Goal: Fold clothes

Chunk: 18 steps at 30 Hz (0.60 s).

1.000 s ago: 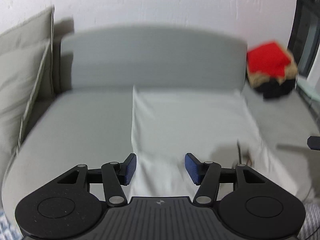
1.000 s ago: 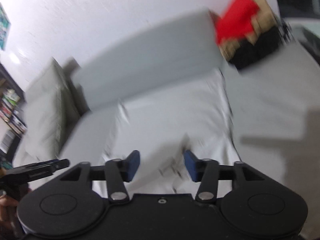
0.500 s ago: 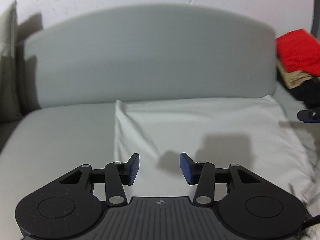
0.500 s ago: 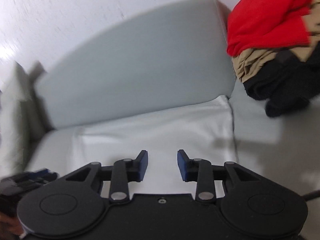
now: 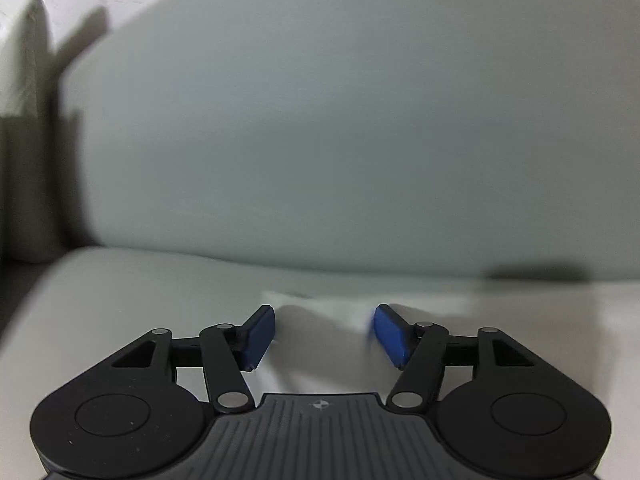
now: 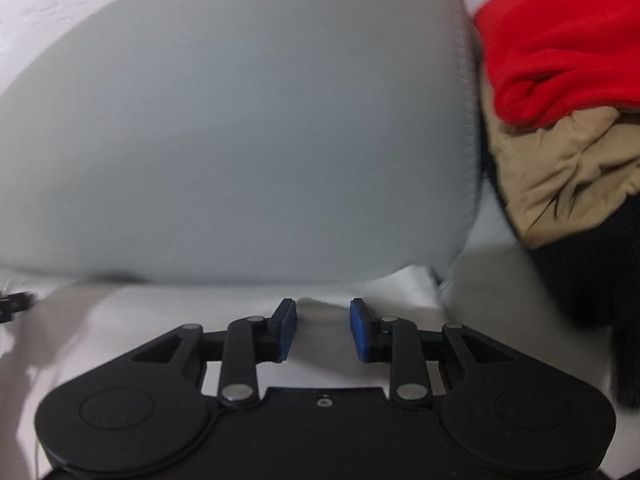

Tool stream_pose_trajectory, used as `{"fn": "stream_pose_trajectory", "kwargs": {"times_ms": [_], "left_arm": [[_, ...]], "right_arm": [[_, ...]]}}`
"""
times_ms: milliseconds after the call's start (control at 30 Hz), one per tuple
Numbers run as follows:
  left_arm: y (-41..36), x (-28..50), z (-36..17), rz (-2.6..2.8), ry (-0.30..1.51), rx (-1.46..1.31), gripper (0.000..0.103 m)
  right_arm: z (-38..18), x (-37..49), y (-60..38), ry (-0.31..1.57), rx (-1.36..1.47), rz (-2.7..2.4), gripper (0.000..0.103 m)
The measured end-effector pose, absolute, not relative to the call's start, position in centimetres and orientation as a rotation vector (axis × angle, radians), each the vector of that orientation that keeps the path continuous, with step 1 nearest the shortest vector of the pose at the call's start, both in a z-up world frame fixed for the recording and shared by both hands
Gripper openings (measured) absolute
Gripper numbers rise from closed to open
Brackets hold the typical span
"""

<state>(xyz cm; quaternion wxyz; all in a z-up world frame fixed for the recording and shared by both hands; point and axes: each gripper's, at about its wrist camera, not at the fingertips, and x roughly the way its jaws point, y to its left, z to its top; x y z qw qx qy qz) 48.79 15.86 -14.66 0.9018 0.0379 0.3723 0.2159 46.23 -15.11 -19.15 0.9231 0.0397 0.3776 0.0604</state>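
A white garment (image 5: 500,332) lies flat on the grey sofa seat, its far edge close to the backrest. My left gripper (image 5: 324,334) is open, low over the garment's far left corner, with cloth between its blue pads (image 5: 260,334). My right gripper (image 6: 322,330) is open, narrower, low over the garment (image 6: 160,320) near its far right corner (image 6: 416,284). Neither has closed on the cloth. The tip of the left gripper (image 6: 14,304) shows at the left edge of the right wrist view.
The grey sofa backrest (image 5: 340,140) stands right ahead of both grippers. A beige cushion (image 5: 24,140) is at the far left. A pile of red (image 6: 560,48), tan (image 6: 560,176) and black clothes (image 6: 592,280) sits at the right end of the seat.
Both grippers have moved forward and down toward the garment's far edge by the backrest. The right gripper's jaws have narrowed a little; the left stays wide open.
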Motion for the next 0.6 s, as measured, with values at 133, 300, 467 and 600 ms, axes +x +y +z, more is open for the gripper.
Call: {"fn": "stream_pose_trajectory", "kwargs": {"times_ms": [133,300,467,600], "left_arm": [[20.2,46.0,-12.6,0.434,0.741,-0.065,0.046],[24.3,42.2,-12.0,0.338,0.763,-0.240,0.046],[24.8,42.6,-13.8,0.253,0.805,-0.334,0.052],[23.6,43.3,-14.5,0.228,0.773,-0.313,0.065]], "right_arm": [[-17.2,44.8,-18.6,0.741,0.183,0.113,0.034],[-15.4,42.6,-22.2,0.750,0.269,0.163,0.044],[-16.0,43.4,-24.0,0.808,0.396,0.135,0.043],[-17.0,44.3,-24.4,0.839,0.420,0.089,0.043]]}}
